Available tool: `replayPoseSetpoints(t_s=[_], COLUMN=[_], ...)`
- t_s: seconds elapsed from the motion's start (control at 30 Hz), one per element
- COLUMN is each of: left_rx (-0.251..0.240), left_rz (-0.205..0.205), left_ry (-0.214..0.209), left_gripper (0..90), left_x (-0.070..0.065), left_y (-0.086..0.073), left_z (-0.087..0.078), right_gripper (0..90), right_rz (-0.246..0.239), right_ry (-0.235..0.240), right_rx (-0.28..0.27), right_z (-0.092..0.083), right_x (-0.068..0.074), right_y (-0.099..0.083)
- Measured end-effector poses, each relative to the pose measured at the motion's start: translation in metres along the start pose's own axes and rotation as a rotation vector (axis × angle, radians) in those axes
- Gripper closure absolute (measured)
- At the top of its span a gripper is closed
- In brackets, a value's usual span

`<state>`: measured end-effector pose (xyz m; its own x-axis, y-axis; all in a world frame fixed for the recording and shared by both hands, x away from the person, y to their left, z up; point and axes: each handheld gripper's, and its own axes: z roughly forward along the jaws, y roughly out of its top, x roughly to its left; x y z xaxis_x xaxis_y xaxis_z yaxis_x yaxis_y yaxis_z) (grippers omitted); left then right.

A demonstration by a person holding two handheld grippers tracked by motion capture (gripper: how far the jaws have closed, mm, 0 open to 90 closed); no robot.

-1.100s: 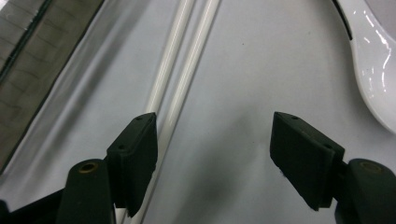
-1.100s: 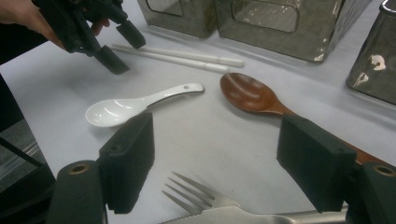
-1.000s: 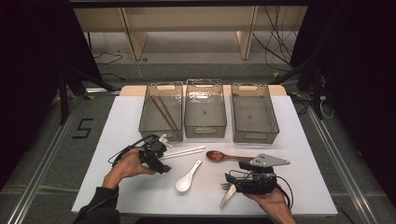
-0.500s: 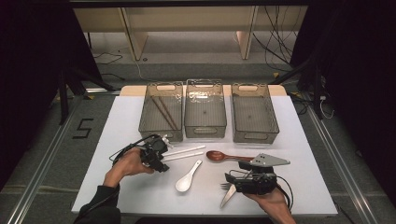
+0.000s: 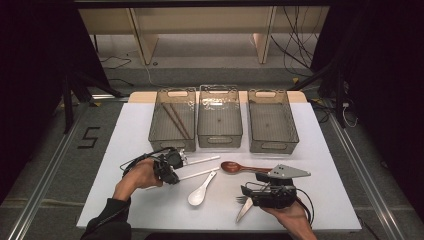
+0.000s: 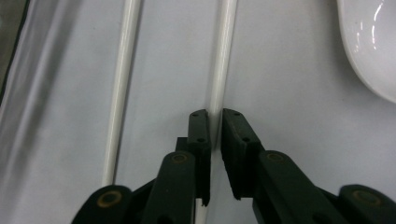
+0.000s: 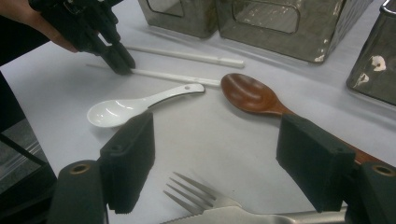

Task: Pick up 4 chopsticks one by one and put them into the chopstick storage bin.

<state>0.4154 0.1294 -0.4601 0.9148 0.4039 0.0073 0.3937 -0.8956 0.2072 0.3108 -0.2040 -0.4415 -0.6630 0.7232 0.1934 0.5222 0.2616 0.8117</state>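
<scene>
White plastic chopstick (image 6: 219, 70) lies on the pale table (image 5: 325, 165) just in front of the left-hand bin (image 5: 172, 120), and the left gripper (image 6: 214, 116) has just been closing on it; its two black jaws now pinch the stick near one end. A second white chopstick (image 6: 122, 84) lies parallel beside the first, between it and that bin, untouched. Two dark chopsticks (image 5: 175, 121) already rest inside the bin. Farther from the bin than the gripped stick lie a white ceramic soup spoon (image 5: 201, 189) and a brown wooden spoon (image 5: 240, 168). The right gripper (image 7: 212, 158) sits well away from the bin, jaws wide apart, hovering over a metal fork (image 7: 201, 198) and holding nothing. The step in hand looks like picking up the chopstick. Next, the stick likely needs lifting level, without slipping or pivoting in the pinch, then carrying over the bin's rim.
</scene>
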Motion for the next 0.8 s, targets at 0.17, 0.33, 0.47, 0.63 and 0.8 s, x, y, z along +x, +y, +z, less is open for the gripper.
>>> replayPoseSetpoints(t_s=[0.17, 0.33, 0.47, 0.63, 0.8], left_rx=[-0.001, -0.003, -0.03, -0.067, -0.072], left_rz=[0.018, 0.025, 0.017, -0.004, -0.005], left_ry=[0.007, 0.0, -0.007, 0.001, 0.017], left_gripper=[83.4, 84.7, 84.9, 85.0, 85.0], left_x=[-0.002, -0.003, -0.004, -0.004, -0.003], left_y=[0.001, 0.0, 0.001, -0.001, -0.004], left_z=[0.0, -0.001, -0.002, -0.011, -0.02], right_gripper=[28.8, 29.0, 29.0, 29.0, 29.1], right_rz=[-0.002, -0.001, 0.001, 0.001, 0.003], right_ry=[0.001, 0.002, 0.0, 0.0, -0.001], right_rx=[0.004, 0.006, 0.002, 0.002, 0.004], right_z=[0.001, 0.001, 0.0, 0.0, 0.0], right_x=[0.001, 0.001, 0.0, 0.0, 0.0], right_y=[0.0, 0.0, 0.0, 0.0, 0.0])
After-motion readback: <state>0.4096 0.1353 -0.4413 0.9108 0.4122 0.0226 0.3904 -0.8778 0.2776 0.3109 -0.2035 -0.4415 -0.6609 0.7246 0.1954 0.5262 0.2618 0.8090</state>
